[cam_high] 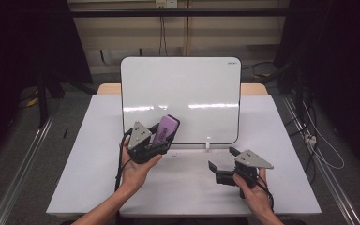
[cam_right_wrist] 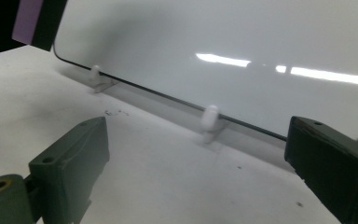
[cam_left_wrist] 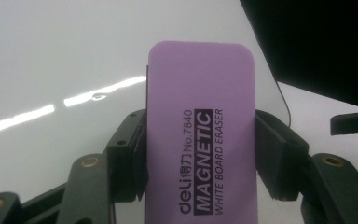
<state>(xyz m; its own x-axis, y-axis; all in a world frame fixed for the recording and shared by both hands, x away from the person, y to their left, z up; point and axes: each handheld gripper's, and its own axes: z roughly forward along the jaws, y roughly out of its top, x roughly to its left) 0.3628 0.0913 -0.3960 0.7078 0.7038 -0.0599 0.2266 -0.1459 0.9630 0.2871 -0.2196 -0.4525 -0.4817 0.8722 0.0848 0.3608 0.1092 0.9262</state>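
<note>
In the high view we see the left gripper (cam_high: 161,132), left of centre in the frame, clamped on a purple rectangular whiteboard eraser with rounded corners (cam_high: 164,128), which it holds up against the lower left part of the white glossy whiteboard with a thin dark edge (cam_high: 187,84); whether the eraser actually touches the board we cannot tell from here. In the left gripper view the eraser (cam_left_wrist: 200,135) stands upright in the middle of the frame with a black jaw pressed to each long side, its printed face reading "MAGNETIC WHITE BOARD ERASER", and its lower end is cut off by the bottom edge, as are the gripper's arms. The whiteboard (cam_left_wrist: 51,60) spreads behind it, streaked with reflections of lights

The right gripper (cam_high: 224,163) sits at the lower right of the high view over the white tabletop (cam_high: 84,178), its jaws standing wide apart with nothing between them. In the right gripper view those jaws (cam_right_wrist: 193,161) frame a bare stretch of table and one of the small white pegs (cam_right_wrist: 209,120) that prop the board's bottom edge; a second peg (cam_right_wrist: 94,73) lies further toward the upper left. At that view's top left corner a sliver of the eraser (cam_right_wrist: 28,18) shows, mostly cut off. The board's upper part is out of frame there
</note>
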